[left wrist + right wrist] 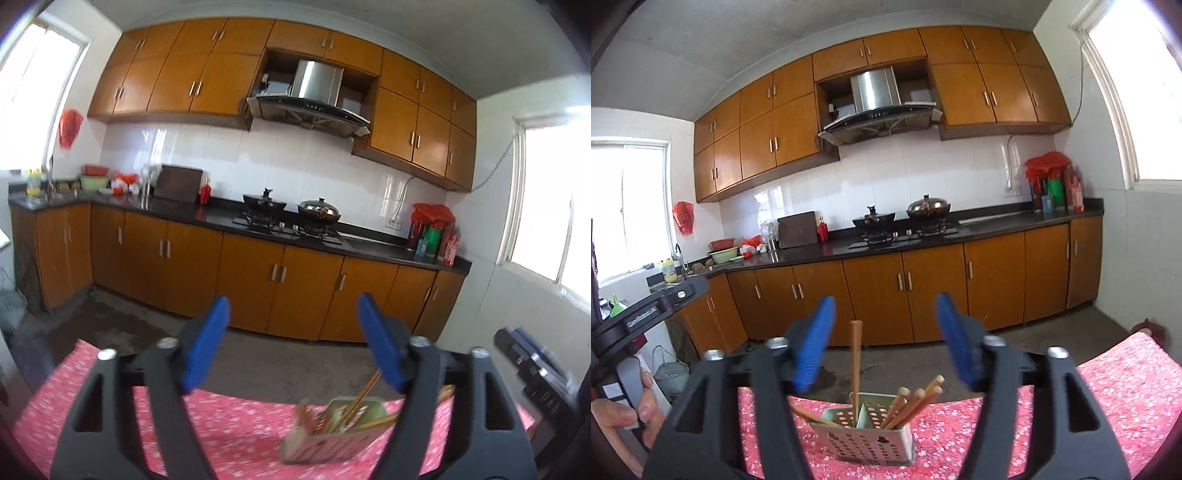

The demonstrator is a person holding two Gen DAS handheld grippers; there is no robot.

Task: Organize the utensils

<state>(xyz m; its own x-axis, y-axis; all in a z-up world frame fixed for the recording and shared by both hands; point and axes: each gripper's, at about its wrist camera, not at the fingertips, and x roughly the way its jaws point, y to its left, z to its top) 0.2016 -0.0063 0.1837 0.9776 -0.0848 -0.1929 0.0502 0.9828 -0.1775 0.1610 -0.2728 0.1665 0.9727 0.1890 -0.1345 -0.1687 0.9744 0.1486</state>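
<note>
A pale green perforated utensil holder (866,437) stands on the red floral tablecloth (1126,387). Several wooden chopsticks (914,402) lean to the right in it. One chopstick (855,362) stands upright, and another (809,413) leans out to the left. My right gripper (885,314) is open just above and behind the holder, with nothing between its blue pads. In the left wrist view the holder (325,432) is blurred, low and to the right. My left gripper (293,306) is open and empty, up and to the left of it.
The table's far edge drops to a grey floor (266,354). Beyond it run orange cabinets and a dark counter (997,225) with a stove and two pots. A hand (628,410) holding the left gripper's body shows at the left edge.
</note>
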